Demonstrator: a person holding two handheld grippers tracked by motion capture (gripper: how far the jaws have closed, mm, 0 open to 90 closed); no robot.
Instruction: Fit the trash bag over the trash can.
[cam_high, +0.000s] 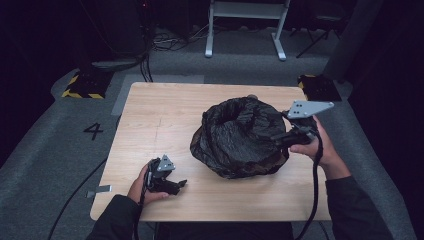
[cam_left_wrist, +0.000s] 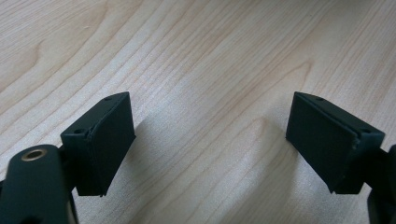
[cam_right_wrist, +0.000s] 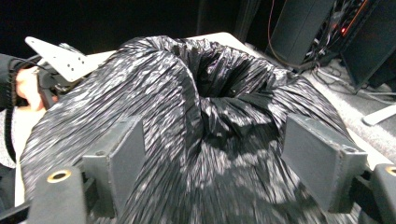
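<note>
On the pale wooden table (cam_high: 150, 115), a black bag (cam_high: 239, 137); grey carpet (cam_high: 45, 145) around.

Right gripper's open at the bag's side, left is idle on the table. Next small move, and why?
Probably ease the right gripper forward and close on a fold of the black bin bag. Its jaws stand wide with crinkled plastic between them, pads not pressing. The bag's mouth gapes, and the left gripper rests open over bare table, too far away to help.
</note>
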